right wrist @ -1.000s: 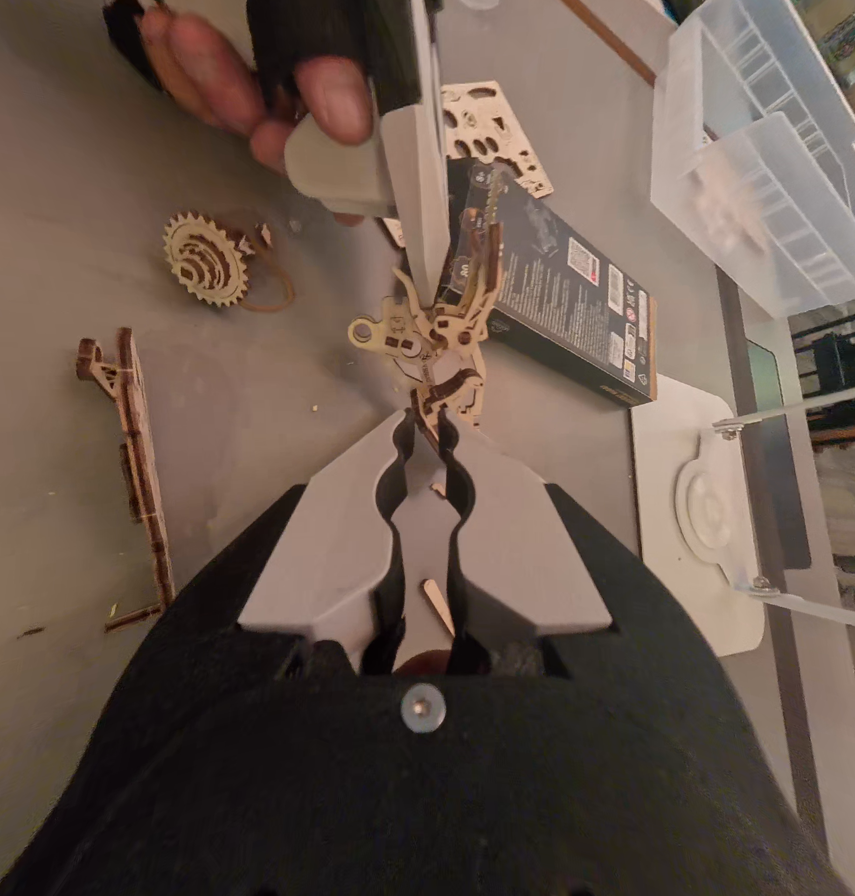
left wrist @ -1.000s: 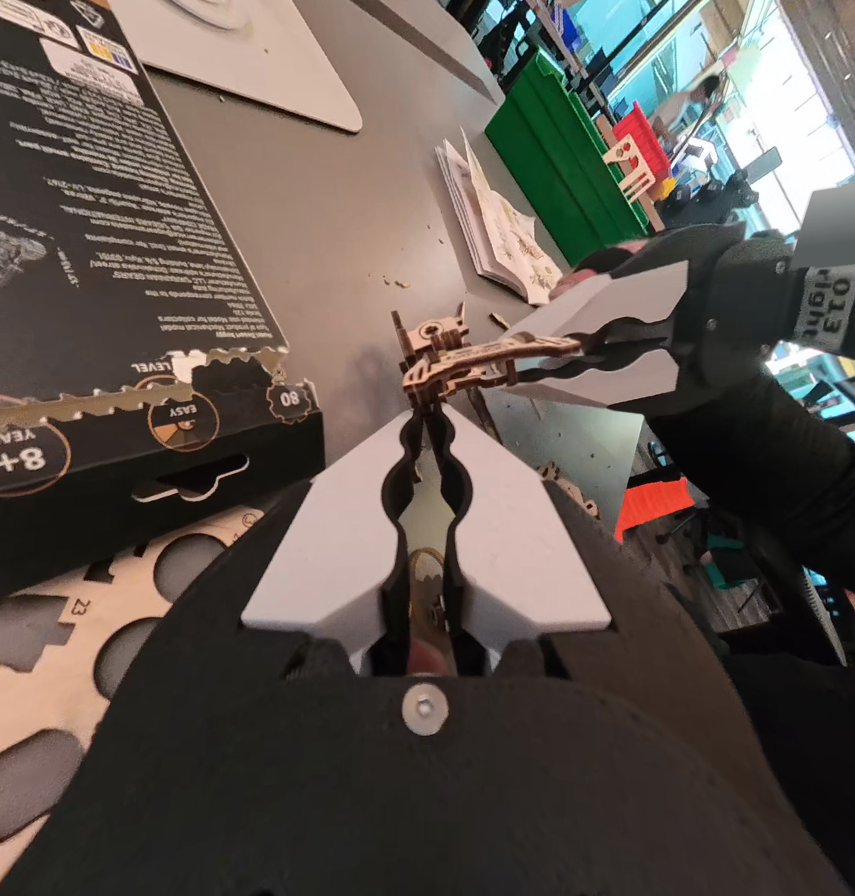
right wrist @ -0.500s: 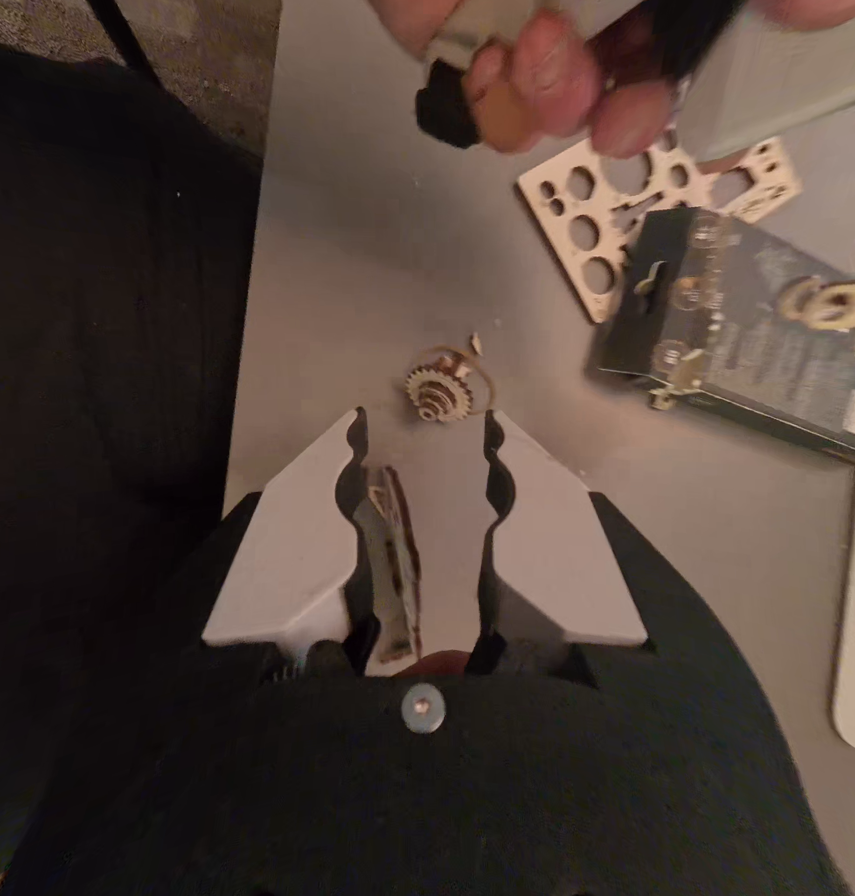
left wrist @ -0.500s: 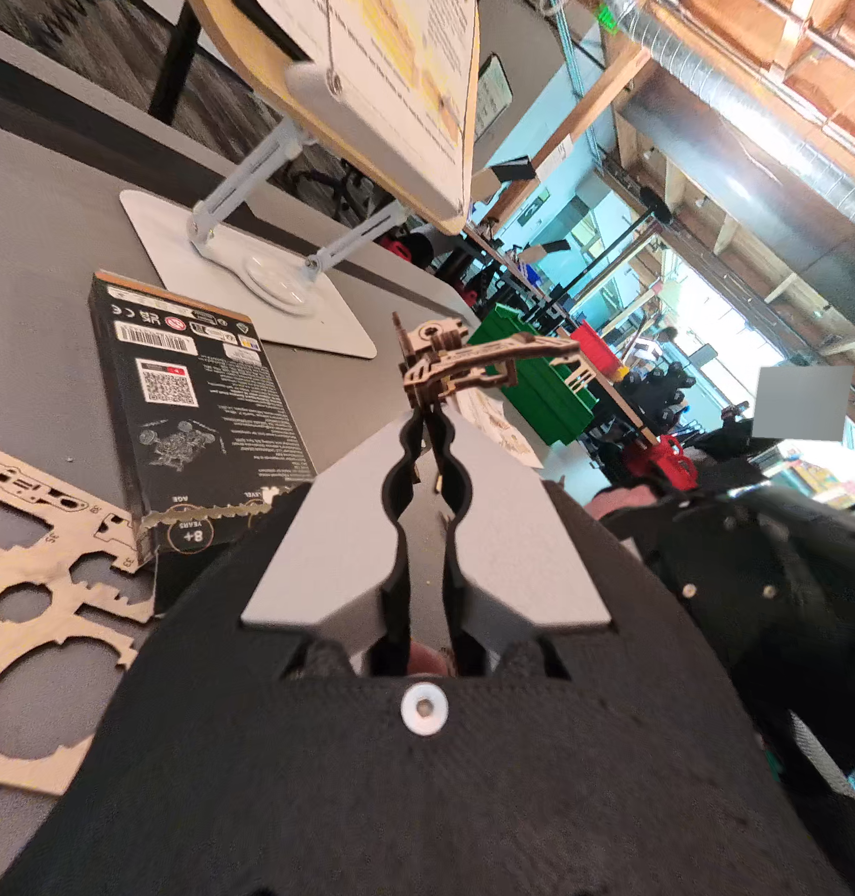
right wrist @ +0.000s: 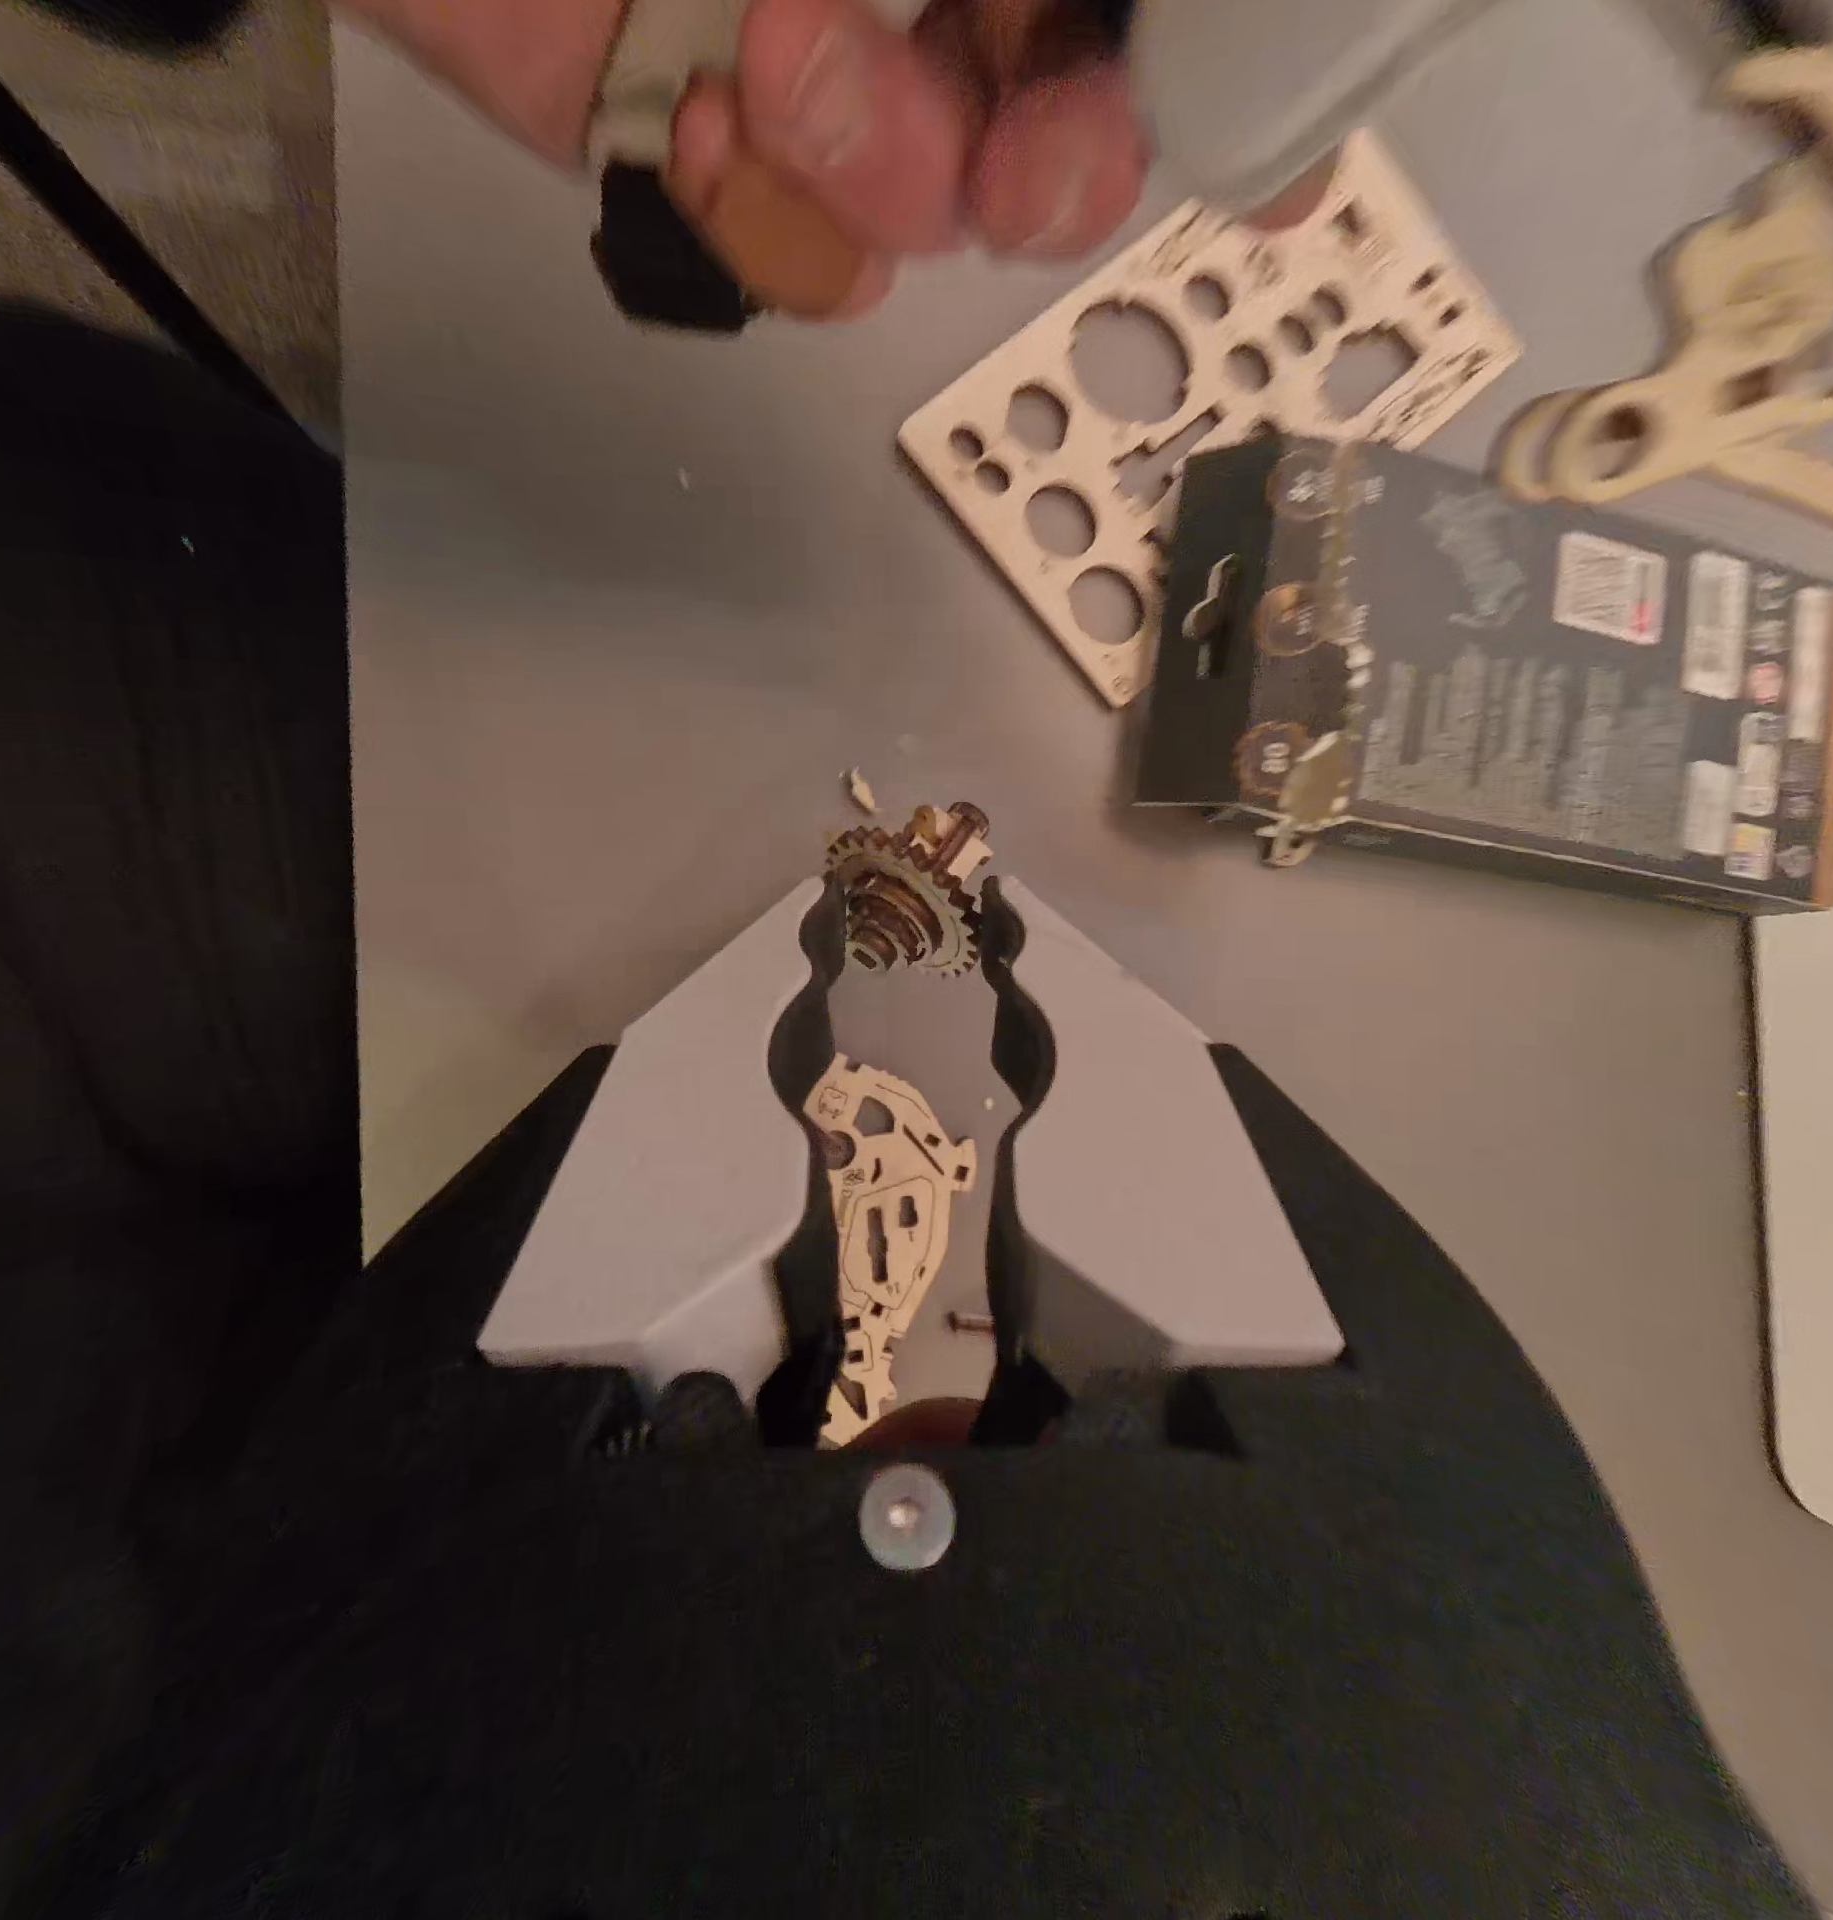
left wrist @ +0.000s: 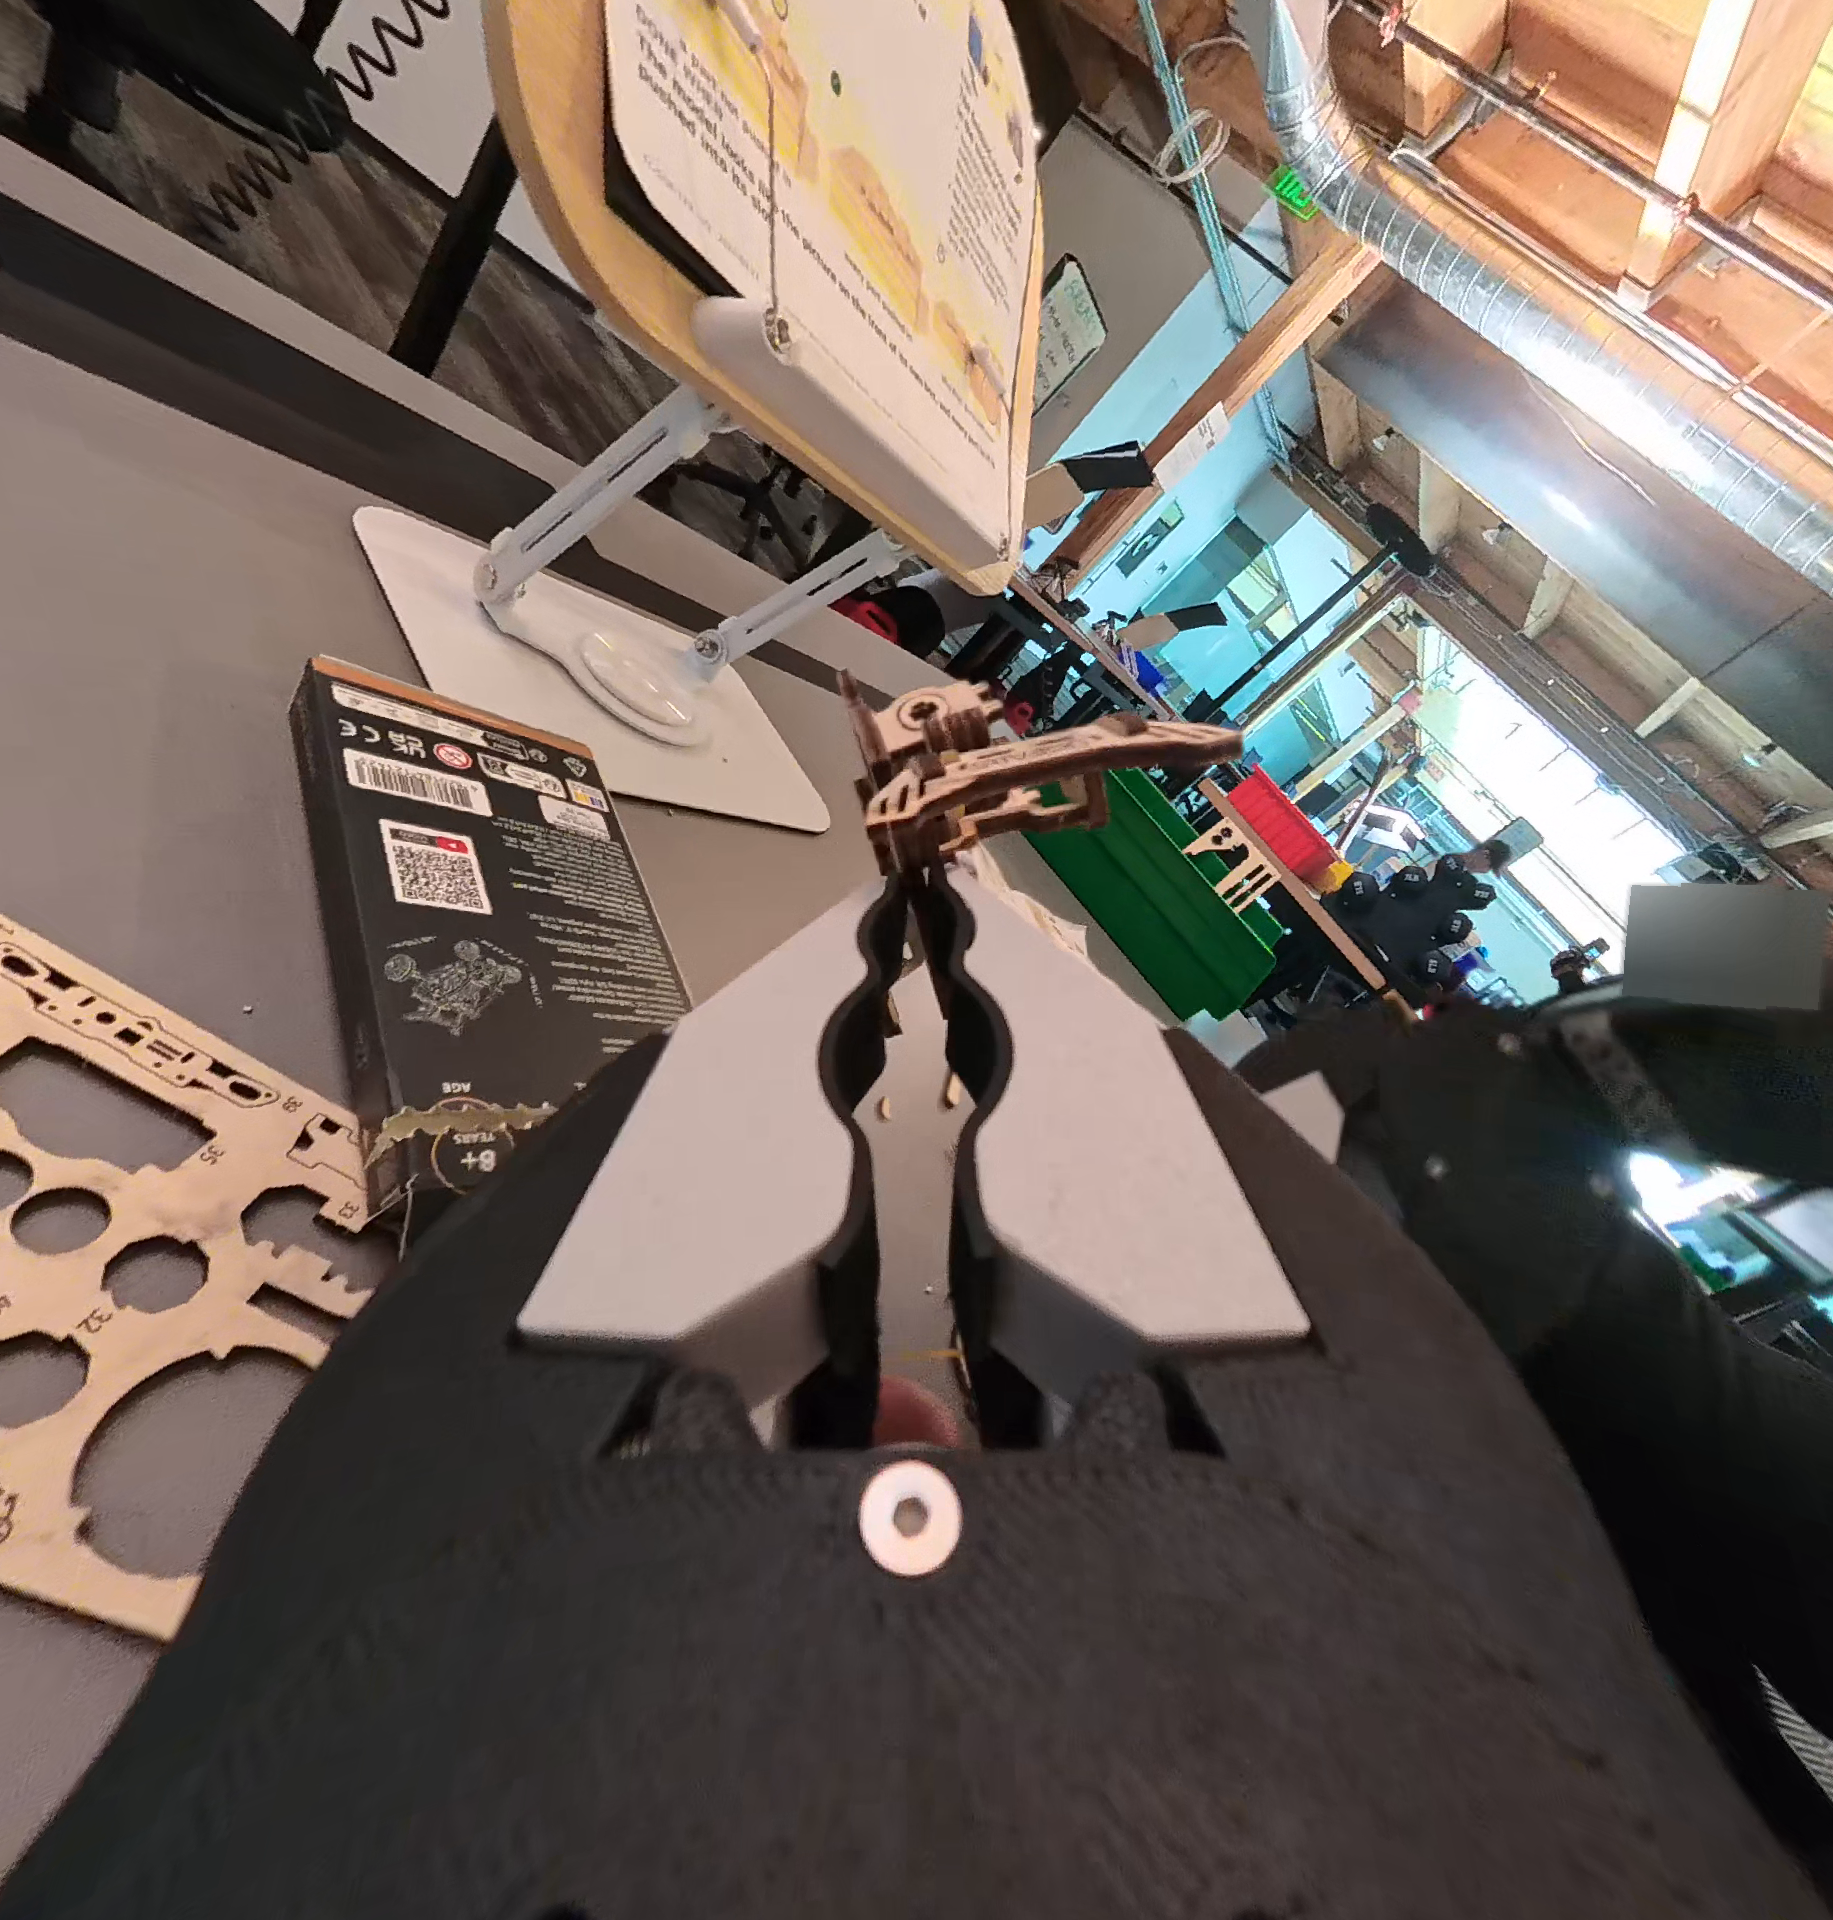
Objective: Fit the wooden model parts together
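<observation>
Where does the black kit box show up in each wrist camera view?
Left wrist view: black box lies left of centre, flat on the grey table.
Right wrist view: same box sits at the right, mid-height.
Shared landmark: the punched-out wooden sheet touching the box.

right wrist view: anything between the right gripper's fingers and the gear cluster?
Nothing. The right gripper is open, its tips either side of the gear cluster on the grey table; whether they touch is unclear. A flat wooden part lies farther back.
</observation>
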`<state>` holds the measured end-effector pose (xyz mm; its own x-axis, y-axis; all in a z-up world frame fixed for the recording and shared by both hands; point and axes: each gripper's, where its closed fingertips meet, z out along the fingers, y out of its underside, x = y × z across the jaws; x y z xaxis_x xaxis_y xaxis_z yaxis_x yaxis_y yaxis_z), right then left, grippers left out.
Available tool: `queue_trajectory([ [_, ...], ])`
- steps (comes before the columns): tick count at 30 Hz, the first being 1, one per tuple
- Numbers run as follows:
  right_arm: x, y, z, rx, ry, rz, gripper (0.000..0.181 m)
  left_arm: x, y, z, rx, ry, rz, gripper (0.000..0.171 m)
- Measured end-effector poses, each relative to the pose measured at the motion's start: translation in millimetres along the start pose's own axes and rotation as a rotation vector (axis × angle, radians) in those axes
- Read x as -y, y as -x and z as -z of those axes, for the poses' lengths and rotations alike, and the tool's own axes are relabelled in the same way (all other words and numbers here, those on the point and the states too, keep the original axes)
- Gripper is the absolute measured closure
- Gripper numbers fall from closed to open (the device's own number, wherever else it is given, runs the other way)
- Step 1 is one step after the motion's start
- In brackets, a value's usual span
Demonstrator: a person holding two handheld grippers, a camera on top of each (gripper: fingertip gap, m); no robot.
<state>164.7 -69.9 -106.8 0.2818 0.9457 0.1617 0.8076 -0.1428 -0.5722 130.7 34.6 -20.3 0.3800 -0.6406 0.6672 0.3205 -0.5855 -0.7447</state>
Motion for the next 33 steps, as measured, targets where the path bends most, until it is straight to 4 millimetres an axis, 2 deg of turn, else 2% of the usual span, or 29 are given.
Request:
queue_trajectory([
  [5,32.2,-19.2,54.5,0.055,-0.284,-0.151,0.158,-1.5,-18.5,-5.0,-0.046,-0.008,-0.022,0.17],
  [8,39.8,-35.4,81.3,0.052,-0.385,-0.219,0.159,-1.2,-31.7,-8.1,-0.08,-0.034,-0.022,0.17],
  [12,46.3,-57.2,106.4,-0.019,-0.473,-0.266,0.159,-7.5,-48.0,-14.3,-0.122,-0.039,-0.02,0.17],
  [15,47.2,-65.4,113.8,-0.055,-0.487,-0.27,0.159,-11.4,-62.7,-18.4,-0.173,-0.051,-0.03,0.17],
  [19,48.8,-65.2,116.5,-0.014,-0.507,-0.319,0.159,-13.7,-74.8,-21.2,-0.204,-0.065,-0.086,0.17],
  [26,44.2,-67.6,116.0,0.073,-0.516,-0.45,0.159,-13.4,-86.8,-21.3,-0.255,-0.099,-0.144,0.17],
  [33,42.2,-63.7,116.7,0.168,-0.53,-0.528,0.159,-16.2,-89.5,-22.8,-0.244,-0.093,-0.242,0.17],
])
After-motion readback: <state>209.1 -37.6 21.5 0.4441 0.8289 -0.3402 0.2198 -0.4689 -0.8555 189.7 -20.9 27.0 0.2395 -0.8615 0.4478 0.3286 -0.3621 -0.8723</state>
